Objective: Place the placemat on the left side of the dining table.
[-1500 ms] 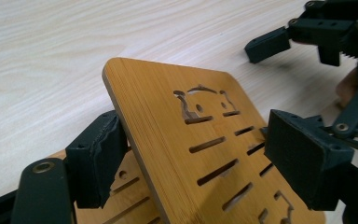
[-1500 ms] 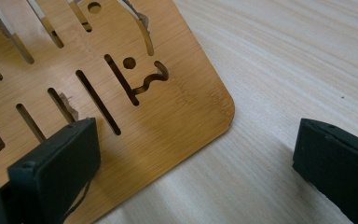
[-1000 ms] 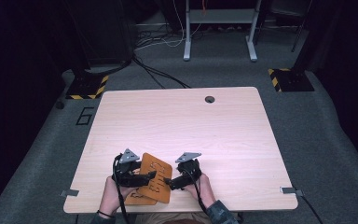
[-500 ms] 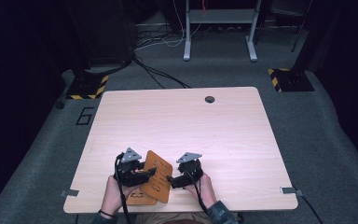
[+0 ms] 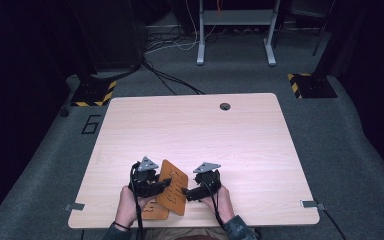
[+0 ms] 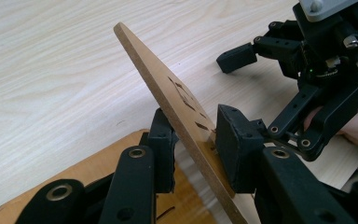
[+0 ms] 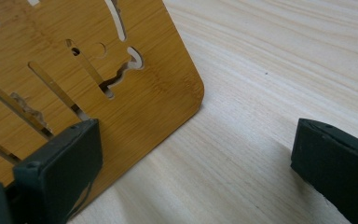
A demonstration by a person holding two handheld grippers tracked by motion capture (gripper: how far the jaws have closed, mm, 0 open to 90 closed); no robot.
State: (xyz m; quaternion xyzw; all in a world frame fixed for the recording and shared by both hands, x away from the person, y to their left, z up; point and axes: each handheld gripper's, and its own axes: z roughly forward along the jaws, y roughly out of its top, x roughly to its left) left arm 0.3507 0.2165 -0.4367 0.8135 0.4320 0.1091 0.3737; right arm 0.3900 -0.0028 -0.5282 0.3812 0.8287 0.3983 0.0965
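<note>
Two bamboo boards with cut slots lie at the table's front edge. The upper board [image 5: 172, 187] [image 6: 177, 88] [image 7: 98, 70] stands tilted, leaning over the lower board [image 5: 155, 212] [image 6: 88, 161], which lies flat. My left gripper [image 5: 164, 185] [image 6: 196, 140] has just been closing its jaws. They now sit on both faces of the tilted board near its lower end. My right gripper [image 5: 186, 192] [image 7: 191, 163] faces it from the right with its jaws wide apart, one over the board's rounded corner and one over bare table. One of its fingertips [image 6: 235, 57] shows beyond the board.
The light wood table [image 5: 205, 130] stretches away beyond the hands and has a round cable hole [image 5: 224, 106] near its far edge. On the grey floor behind stand a metal frame [image 5: 235, 30], cables and yellow-black striped bases [image 5: 310, 85].
The left gripper's jaws have drawn together onto the tilted board, which has shifted slightly. Both hands stay where they were.
</note>
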